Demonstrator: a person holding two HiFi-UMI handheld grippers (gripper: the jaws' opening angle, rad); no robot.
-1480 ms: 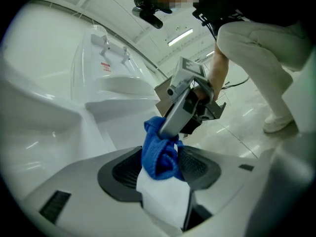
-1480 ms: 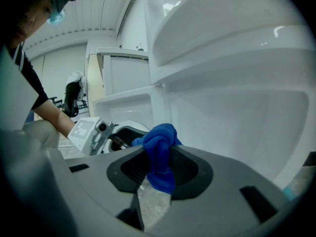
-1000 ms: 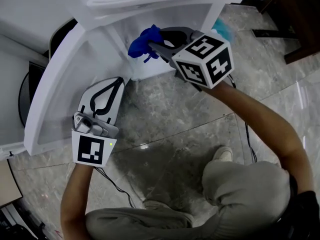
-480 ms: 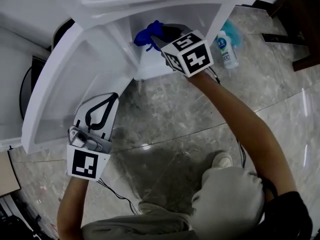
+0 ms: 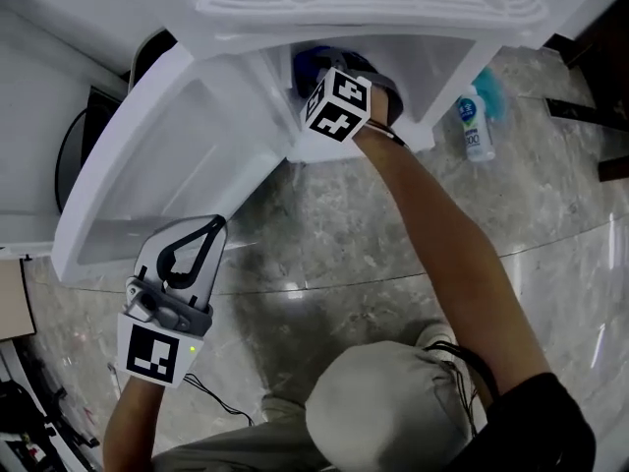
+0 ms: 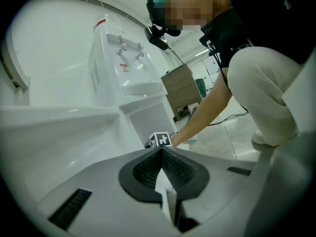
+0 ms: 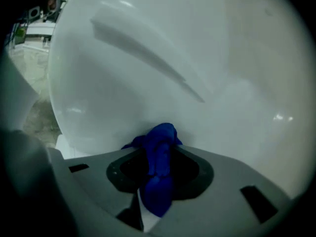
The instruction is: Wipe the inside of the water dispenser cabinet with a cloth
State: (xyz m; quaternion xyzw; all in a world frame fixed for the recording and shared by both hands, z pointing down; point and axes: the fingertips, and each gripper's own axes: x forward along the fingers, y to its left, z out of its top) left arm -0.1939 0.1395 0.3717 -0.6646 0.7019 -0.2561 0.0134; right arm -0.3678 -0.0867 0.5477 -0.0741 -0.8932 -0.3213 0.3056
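While our right gripper (image 7: 161, 141) holds the blue cloth (image 7: 157, 191) clamped inside the water dispenser cabinet (image 5: 437, 42), our left gripper (image 6: 161, 152), jaws together and empty, hangs beside the cabinet's open door (image 5: 167, 155).

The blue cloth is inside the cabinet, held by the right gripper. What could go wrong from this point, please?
1. Only a small tuft of the blue cloth pokes out past the jaws of the right gripper, so hard plastic may rub the cabinet wall instead of cloth.
2. The left gripper, shut, sits by the edge of the open door; a nudge might swing it toward the right forearm.
3. The bottle on the floor is close beside the dispenser; the arm might knock it.
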